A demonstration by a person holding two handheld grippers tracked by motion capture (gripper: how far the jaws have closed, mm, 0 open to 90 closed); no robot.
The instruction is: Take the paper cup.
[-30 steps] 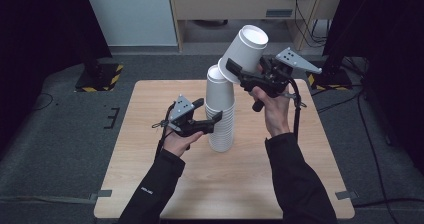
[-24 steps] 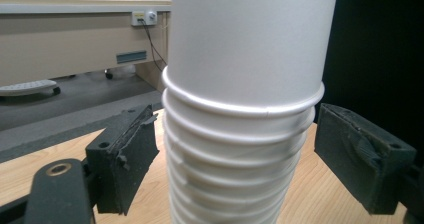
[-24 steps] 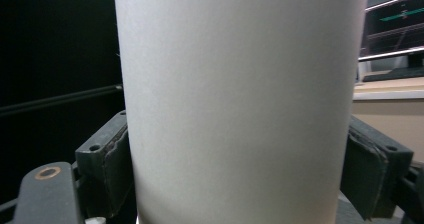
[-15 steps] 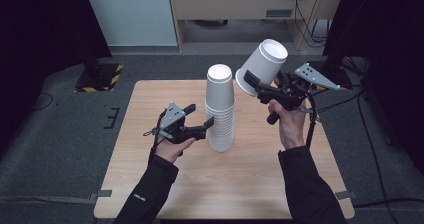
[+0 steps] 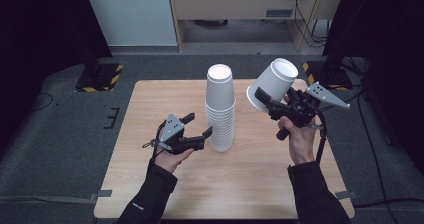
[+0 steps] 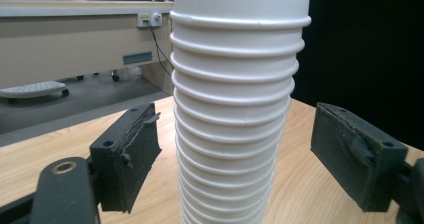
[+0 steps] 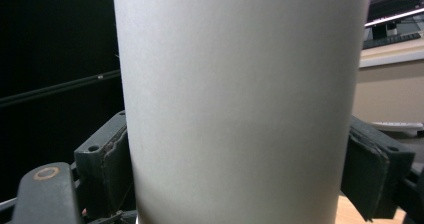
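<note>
A tall stack of upside-down white paper cups stands in the middle of the wooden table. My left gripper sits low at the stack's left side. In the left gripper view the stack rises between the open jaws of the left gripper, with a gap on each side. To the right of the stack, above the table, my right gripper is shut on a single white cup that tilts with its base up and to the right. In the right gripper view both pads press on the cup.
Grey floor surrounds the table. Yellow-and-black striped bases stand beyond its far left and far right corners. A wooden desk with hanging cables stands at the back.
My right hand has carried the single cup off the top of the stack, to the right and down. The left gripper has sunk a little and drawn back along the stack's base.
</note>
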